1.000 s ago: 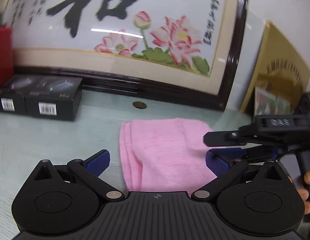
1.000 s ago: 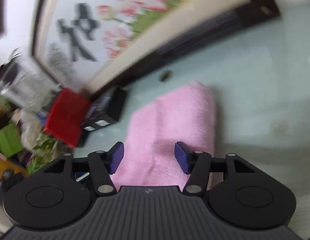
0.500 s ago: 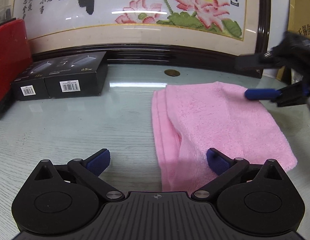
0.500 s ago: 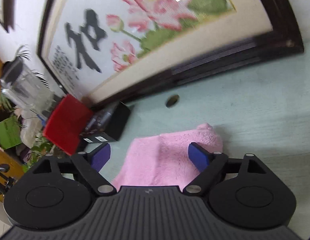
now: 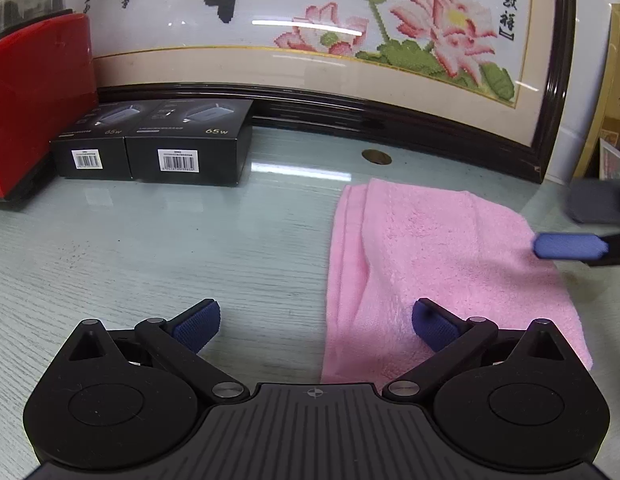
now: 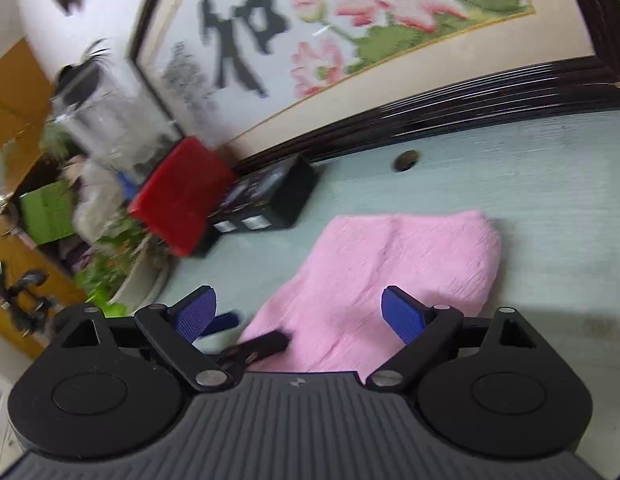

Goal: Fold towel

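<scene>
Left gripper (image 5: 315,322) and right gripper (image 6: 300,312) both spread (nothing pinched) over folded pink towel (image 5: 437,276).

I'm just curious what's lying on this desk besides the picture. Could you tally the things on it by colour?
Pink: 1, the folded towel
Black: 2, the boxes
Red: 1, the case
Brown: 1, a small round disc, what it is I cannot tell
Total: 5
</scene>
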Demonstrator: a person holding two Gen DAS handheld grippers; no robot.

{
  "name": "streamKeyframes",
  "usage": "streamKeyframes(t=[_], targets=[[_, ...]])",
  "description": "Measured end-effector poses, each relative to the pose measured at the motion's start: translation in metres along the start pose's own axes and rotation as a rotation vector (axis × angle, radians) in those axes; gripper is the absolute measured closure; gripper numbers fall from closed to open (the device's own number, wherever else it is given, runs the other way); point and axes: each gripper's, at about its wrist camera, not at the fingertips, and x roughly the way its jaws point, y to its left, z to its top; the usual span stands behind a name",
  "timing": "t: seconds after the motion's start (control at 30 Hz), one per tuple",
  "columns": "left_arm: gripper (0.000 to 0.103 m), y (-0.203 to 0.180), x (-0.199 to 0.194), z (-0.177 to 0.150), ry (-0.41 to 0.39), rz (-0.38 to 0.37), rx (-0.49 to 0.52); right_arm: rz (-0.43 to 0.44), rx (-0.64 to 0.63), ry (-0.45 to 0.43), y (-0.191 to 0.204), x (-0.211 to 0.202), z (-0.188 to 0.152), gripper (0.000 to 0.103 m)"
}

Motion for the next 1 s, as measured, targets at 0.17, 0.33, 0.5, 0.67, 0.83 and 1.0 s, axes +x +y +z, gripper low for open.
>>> streamKeyframes(t=[0.17, 0.33, 0.5, 0.67, 0.83, 1.0], targets=[[0.000, 0.002, 0.002, -0.001, 0.012, 0.021, 0.012, 0.045, 0.059, 0.132, -0.015, 0.003, -0.026, 0.009], [0.000, 0.000, 0.001, -0.004, 0.006, 0.032, 0.035, 0.053, 0.061, 0.092, -0.015, -0.010, -0.025, 0.009], [0.000, 0.009, -0.007, -0.002, -0.027, 0.027, -0.022, -0.029, 0.063, -0.017, -0.016, -0.033, -0.021, 0.008], [0.000, 0.014, -0.010, -0.001, -0.037, 0.059, -0.046, -0.145, 0.127, -0.060, -0.039, -0.032, -0.020, 0.011], [0.000, 0.012, -0.003, -0.002, 0.000, 0.081, -0.028, -0.177, 0.113, -0.046, -0.043, -0.019, -0.024, 0.049], [0.000, 0.012, -0.002, -0.003, 0.009, 0.096, -0.017, -0.184, 0.128, -0.064, -0.048, -0.010, -0.027, 0.051]])
